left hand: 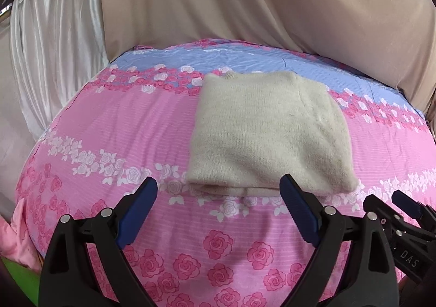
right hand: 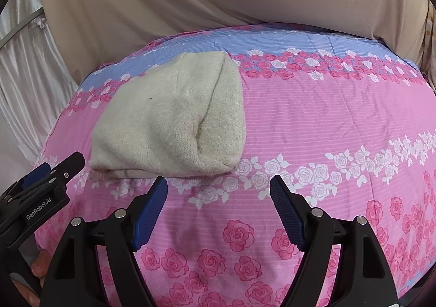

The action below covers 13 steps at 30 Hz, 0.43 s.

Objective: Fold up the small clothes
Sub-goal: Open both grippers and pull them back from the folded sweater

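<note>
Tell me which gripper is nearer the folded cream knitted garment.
Left. The left gripper has one fingertip at the folded cream knitted garment's near edge; the right gripper sits just short of it, toward its right corner.

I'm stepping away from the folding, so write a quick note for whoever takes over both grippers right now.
Left gripper: open, empty, just short of the sweater's near edge.
Right gripper: open, empty, over the bedsheet beside the sweater.
Cream sweater: lies folded into a compact rectangle on the flowered bedsheet, nothing touching it.
Done: the sweater looks folded.
Left: perhaps tidy the bulging right side; no other clothes to fold are clearly visible.
</note>
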{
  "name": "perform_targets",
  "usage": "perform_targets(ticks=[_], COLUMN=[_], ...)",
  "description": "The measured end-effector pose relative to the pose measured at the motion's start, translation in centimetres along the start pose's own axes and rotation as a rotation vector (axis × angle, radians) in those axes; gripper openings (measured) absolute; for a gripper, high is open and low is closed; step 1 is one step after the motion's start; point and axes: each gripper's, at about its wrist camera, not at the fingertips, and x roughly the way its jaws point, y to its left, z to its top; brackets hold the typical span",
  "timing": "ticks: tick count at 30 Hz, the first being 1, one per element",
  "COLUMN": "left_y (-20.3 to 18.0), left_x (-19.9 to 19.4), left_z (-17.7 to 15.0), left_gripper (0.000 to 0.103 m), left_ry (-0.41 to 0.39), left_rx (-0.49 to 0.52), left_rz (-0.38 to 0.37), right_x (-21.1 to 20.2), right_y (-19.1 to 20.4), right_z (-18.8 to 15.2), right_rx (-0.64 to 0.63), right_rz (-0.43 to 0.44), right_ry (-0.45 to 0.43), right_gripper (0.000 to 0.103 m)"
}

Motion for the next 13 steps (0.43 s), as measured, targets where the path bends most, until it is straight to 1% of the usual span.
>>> perform_targets(ticks=[2,6,9,13], left_y=[-0.05,-0.16,-0.27,-0.34], left_x=[0.04,0.15,0.59,0.65], left_z=[0.00,-0.07,-0.07,-0.16], left_gripper=[0.089,0.089,0.090,0.090], left_ry=[0.001,0.009,0.035,0.036], left_rx=[0.004,0.007,0.009,0.006], left_rz=[0.008,-0.002,0.008,0.010], right_x=[0.05,0.34,0.53,0.76], right_y=[0.02,-0.09,-0.18,-0.29], right_z=[0.00,0.04,0.07,0.15], right_rx=[0.001,0.001,0.000,0.001], right_rz=[0.000,0.001,0.002,-0.001], right_ry=[0.003,0.012,0.017,0.021], right_gripper=[0.075,0.075,0.075,0.076])
